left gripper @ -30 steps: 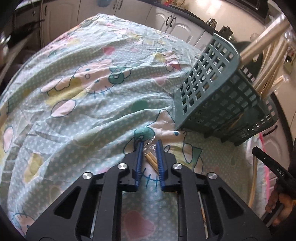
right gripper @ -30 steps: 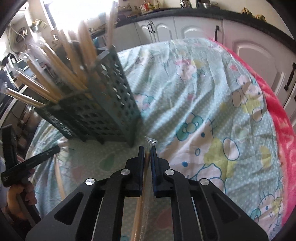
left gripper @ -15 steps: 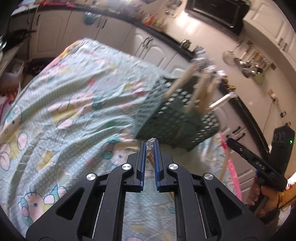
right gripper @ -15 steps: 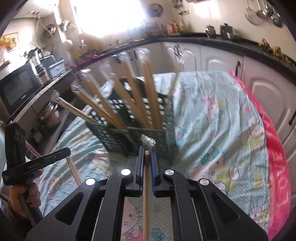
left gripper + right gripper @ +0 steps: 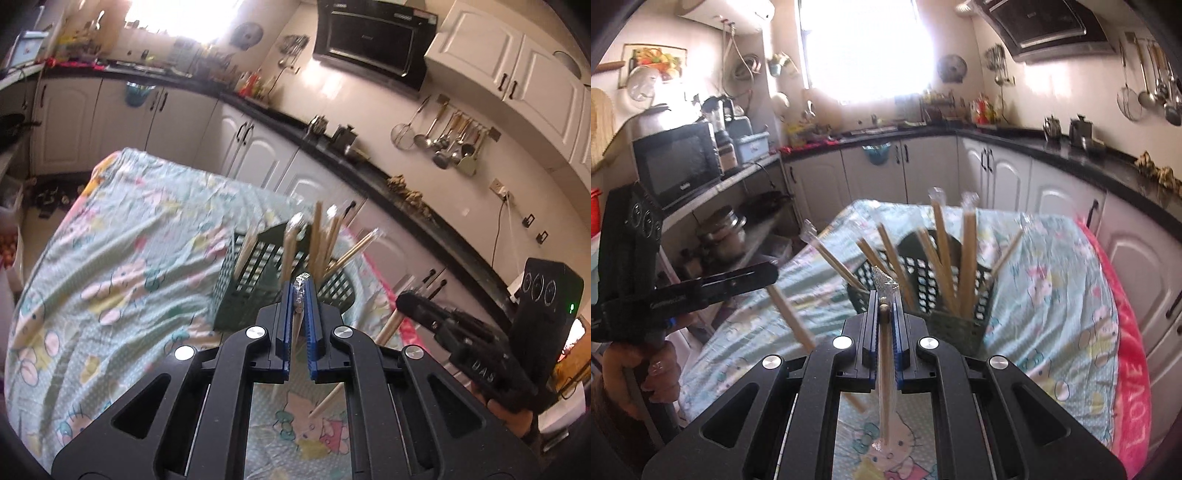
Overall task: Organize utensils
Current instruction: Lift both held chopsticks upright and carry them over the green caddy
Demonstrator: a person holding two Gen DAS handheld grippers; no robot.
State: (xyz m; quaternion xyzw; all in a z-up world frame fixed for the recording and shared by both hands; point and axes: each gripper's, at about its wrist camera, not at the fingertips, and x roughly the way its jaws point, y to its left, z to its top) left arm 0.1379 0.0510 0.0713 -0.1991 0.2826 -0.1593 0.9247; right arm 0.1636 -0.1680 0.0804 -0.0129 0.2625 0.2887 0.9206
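A table draped in a pale green cartoon-print cloth (image 5: 122,258) fills the space below both hand-held grippers. Just ahead of them stands a dark green perforated plastic basket (image 5: 960,325), crowded with leaning wrapped chopsticks (image 5: 967,258). The left gripper (image 5: 300,295) is clenched on a wrapped wooden chopstick pair (image 5: 298,299); the right gripper (image 5: 885,306) clamps another wrapped pair (image 5: 885,369). Risk: the long hanging sticks could knock the crowded bundle, tip the light basket, or slide within their slippery wrappers.

We see a dark green lattice basket (image 5: 964,325) holding pale tan chopsticks (image 5: 968,251), on a mint cloth (image 5: 122,258) printed with pink and yellow cartoon cats, pink-edged.
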